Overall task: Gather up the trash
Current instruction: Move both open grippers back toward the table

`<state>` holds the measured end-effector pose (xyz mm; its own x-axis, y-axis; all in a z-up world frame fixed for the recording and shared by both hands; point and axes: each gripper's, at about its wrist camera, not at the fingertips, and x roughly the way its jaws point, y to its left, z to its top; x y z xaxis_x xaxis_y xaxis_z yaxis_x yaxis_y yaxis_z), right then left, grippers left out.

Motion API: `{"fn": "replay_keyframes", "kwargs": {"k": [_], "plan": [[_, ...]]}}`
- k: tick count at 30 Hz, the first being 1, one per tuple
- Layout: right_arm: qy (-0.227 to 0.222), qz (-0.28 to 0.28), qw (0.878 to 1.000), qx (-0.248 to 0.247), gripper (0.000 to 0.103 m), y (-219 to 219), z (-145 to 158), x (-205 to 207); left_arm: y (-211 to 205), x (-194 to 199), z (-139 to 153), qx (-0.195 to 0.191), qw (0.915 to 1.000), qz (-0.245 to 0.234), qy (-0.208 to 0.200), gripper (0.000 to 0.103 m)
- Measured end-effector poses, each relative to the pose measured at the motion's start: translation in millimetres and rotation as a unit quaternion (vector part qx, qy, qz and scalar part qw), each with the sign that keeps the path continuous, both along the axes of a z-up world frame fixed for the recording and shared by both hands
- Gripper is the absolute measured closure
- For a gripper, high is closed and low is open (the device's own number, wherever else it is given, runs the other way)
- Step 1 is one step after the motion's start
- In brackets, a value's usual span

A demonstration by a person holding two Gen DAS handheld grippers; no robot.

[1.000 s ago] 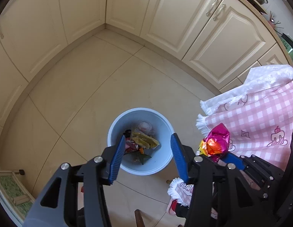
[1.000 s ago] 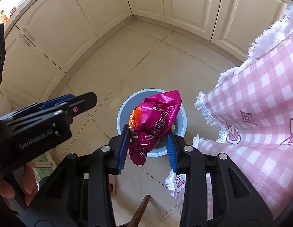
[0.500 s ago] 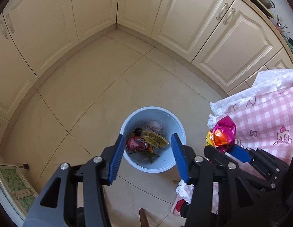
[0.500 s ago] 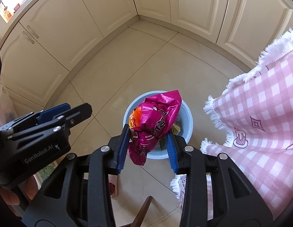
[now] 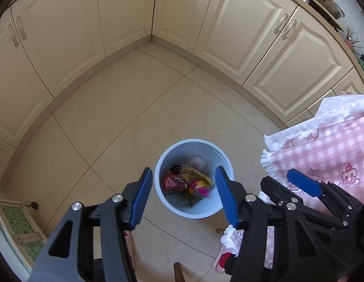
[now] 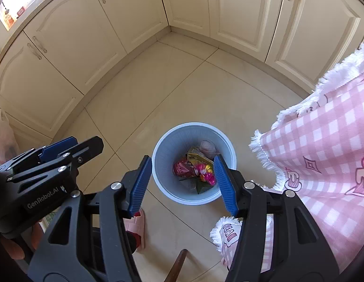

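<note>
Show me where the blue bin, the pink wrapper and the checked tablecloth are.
blue bin (image 6: 158, 155): right wrist view, left rim.
pink wrapper (image 6: 209, 177): right wrist view, its middle.
checked tablecloth (image 6: 323, 129): right wrist view, flat pink part.

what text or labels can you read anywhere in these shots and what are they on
"GenRobot.AI": white lettering on the black body of the left gripper, seen from the right wrist view.
Pink letters on the tablecloth corner by the fringe: upside down and curled, not readable.
Print on the wrappers inside the blue bin: too small to read.
Items on the counter at upper left: overexposed and blurred, unreadable.
</note>
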<state>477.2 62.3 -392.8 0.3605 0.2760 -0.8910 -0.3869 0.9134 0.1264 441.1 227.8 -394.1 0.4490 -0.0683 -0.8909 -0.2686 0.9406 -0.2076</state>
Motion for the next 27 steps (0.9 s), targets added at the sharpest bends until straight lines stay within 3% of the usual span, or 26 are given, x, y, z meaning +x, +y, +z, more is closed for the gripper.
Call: {"fn": "replay_keyframes", "kwargs": {"k": [9, 14, 19, 23, 27], "plan": [[-0.056, 0.006, 0.998, 0.01, 0.047, -10, 58, -22, -3, -13, 44, 0.009, 0.9992, -0.004, -0.039, 0.048], [-0.103, 0.007, 0.994, 0.034, 0.045, -25, 112, -40, -9, -24, 95, -0.002, 0.9963, -0.005, -0.086, 0.047], [-0.162, 0.003, 0.985, 0.06, 0.042, -57, 172, -61, -28, -38, 158, 0.003, 0.9877, -0.008, -0.156, 0.041], [-0.216, -0.014, 0.974, 0.066, 0.04, -103, 218, -79, -66, -42, 200, 0.006, 0.9796, -0.039, -0.197, 0.04], [-0.242, -0.048, 0.968, 0.055, 0.04, -160, 240, -91, -127, -36, 227, 0.001, 0.9714, -0.099, -0.216, 0.037]]}}
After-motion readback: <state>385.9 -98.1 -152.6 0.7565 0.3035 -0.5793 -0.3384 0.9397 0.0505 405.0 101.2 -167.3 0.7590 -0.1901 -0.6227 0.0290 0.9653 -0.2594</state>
